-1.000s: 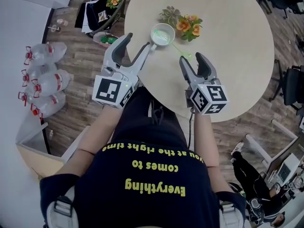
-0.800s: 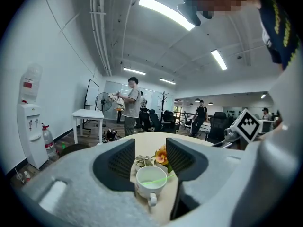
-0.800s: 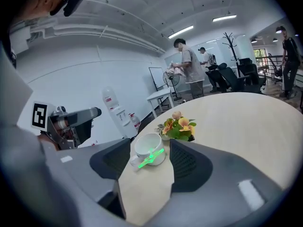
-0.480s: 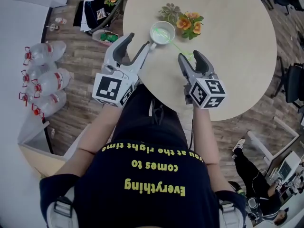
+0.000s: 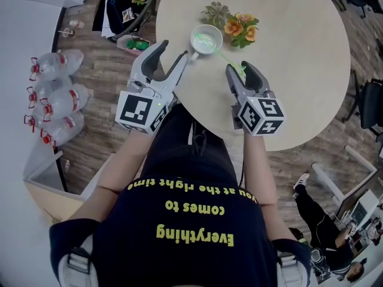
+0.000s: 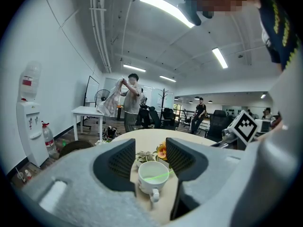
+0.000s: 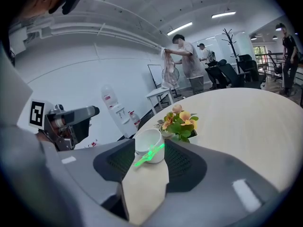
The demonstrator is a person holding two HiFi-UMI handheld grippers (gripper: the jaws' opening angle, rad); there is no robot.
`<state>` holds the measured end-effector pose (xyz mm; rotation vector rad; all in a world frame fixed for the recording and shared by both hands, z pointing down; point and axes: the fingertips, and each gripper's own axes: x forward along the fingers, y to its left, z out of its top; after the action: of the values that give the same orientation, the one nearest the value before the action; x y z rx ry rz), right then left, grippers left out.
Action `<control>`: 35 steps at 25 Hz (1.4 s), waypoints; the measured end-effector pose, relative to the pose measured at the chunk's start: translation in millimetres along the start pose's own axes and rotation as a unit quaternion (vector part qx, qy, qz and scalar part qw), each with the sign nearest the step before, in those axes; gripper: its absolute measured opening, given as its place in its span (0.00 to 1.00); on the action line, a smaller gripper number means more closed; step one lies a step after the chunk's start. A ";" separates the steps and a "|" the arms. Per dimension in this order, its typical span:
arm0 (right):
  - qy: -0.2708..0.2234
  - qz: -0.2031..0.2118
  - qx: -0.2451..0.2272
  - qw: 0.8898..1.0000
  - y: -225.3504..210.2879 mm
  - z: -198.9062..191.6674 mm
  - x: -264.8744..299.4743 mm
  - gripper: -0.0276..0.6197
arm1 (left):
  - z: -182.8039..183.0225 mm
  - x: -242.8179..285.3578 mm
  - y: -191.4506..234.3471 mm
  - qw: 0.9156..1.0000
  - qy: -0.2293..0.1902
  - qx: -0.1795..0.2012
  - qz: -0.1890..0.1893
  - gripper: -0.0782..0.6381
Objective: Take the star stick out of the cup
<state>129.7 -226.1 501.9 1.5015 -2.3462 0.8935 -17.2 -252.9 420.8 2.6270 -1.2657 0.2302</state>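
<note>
Right gripper (image 5: 239,70) has its jaws partly apart, and they have just been closing. The near end of the green star stick (image 7: 149,154) sits between them, but the pads do not squeeze it yet. Left gripper (image 5: 172,53) is partly apart too and has also just been closing. It holds nothing. The white cup (image 5: 206,39) stands just past its tips, with the handle (image 6: 154,195) turned toward it.

The stick leans in the cup. Its far end is inside, and its near end pokes out over the rim toward the right gripper. I think the stick is very light, thin and maybe bendy, so a soft pinch should do. The best place to hold looks like that near end outside the cup. The cup looks light too. It could tip or slide on the worktop (image 5: 293,70) if the stick drags on the rim. Small flowers (image 5: 241,31) sit just behind the cup.
</note>
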 end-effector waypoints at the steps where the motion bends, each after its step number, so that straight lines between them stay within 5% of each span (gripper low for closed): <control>1: 0.000 0.000 -0.001 1.000 0.1 -0.6 0.0 0.36 | -0.6 -0.1 0.0 1.000 0.000 0.000 0.000 0.40; 27: 0.024 -0.026 -0.095 0.995 10.9 -3.0 2.3 0.16 | -1.8 -7.9 7.5 1.000 0.001 0.003 0.003 0.39; 35: 0.019 -0.029 -0.108 0.994 15.9 1.5 -2.3 0.09 | 4.8 -12.3 1.0 1.000 -0.008 0.008 -0.016 0.26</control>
<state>117.0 -220.6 493.6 1.4435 -2.2753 0.6267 -25.3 -245.4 413.4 2.6655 -1.2311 0.2167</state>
